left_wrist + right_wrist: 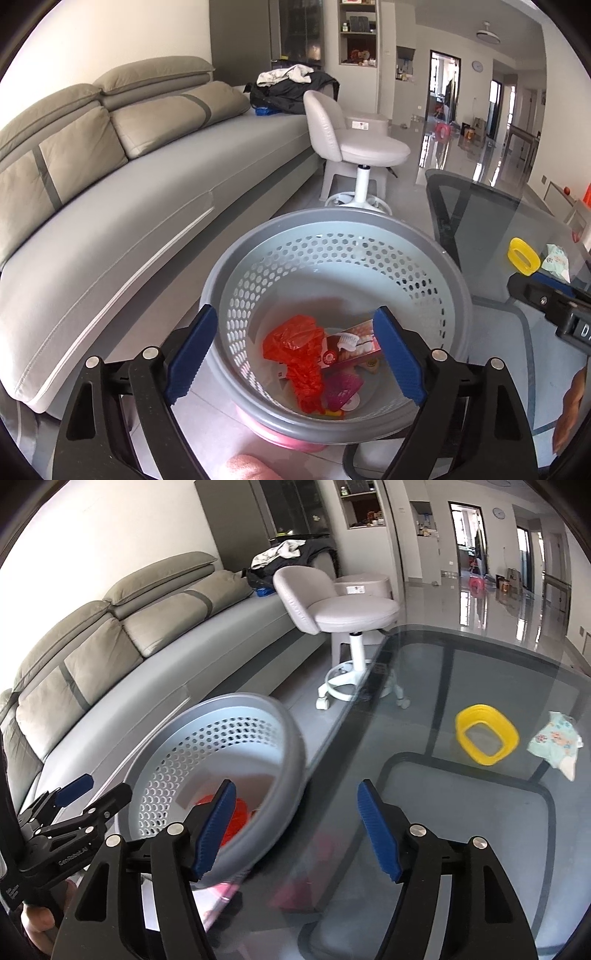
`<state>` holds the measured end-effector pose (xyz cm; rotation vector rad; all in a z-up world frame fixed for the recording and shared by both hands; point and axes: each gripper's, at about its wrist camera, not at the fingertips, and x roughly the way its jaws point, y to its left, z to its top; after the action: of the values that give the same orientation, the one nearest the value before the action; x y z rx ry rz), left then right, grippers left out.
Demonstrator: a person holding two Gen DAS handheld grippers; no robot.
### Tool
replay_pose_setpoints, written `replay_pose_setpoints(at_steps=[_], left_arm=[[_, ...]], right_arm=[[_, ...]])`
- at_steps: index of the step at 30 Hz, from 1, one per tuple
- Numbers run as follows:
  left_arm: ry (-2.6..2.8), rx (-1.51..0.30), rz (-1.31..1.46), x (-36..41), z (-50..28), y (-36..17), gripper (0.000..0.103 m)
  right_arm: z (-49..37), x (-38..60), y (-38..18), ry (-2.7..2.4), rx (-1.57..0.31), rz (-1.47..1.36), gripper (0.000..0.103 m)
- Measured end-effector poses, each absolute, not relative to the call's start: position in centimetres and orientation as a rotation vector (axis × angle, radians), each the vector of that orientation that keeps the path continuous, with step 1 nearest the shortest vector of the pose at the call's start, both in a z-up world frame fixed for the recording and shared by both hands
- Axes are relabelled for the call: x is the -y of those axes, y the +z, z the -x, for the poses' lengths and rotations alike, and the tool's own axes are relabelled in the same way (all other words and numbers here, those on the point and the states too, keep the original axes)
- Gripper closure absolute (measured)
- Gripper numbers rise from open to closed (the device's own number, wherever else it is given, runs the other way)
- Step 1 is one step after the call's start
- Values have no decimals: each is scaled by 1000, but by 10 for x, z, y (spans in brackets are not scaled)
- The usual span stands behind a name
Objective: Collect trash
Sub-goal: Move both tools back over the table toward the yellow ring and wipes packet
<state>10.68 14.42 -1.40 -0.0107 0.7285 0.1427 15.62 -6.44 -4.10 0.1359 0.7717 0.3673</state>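
A grey perforated trash basket [369, 225] stands on the floor beside a glass table; it also shows in the right wrist view [284, 749]. Inside lie an orange plastic bag [299, 354], a toothpaste box [351, 345] and a pink piece [341, 387]. My left gripper [295, 358] is open and empty above the basket's mouth. My right gripper [295, 834] is open and empty over the table edge [332, 738]. A yellow ring [485, 738] and a crumpled printed wrapper [554, 742] lie on the glass; they also show in the left wrist view, ring [522, 256], wrapper [557, 260].
A grey sofa [110, 177] runs along the left wall. A white swivel stool [351, 147] stands beyond the basket. A dark mesh chair back [465, 214] shows behind the glass. Clothes [291, 85] are piled at the sofa's far end.
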Motion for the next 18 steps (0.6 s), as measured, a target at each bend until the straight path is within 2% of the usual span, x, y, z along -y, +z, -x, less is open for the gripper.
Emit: replay_pose_setpoints(at_steps=[8,11,18], left_arm=[[98,-716,-18,-114,-107,-10,17],[75,-705,-31,-99,-106,-7,14],[-4,-691,-49,-57,-108,2,14]], right_arm=[[-150,109,-35,284,-743,-161,32],[-147,130,-33,243,-735,-180,32],[-141,174,-29,164,-719,-203,32]])
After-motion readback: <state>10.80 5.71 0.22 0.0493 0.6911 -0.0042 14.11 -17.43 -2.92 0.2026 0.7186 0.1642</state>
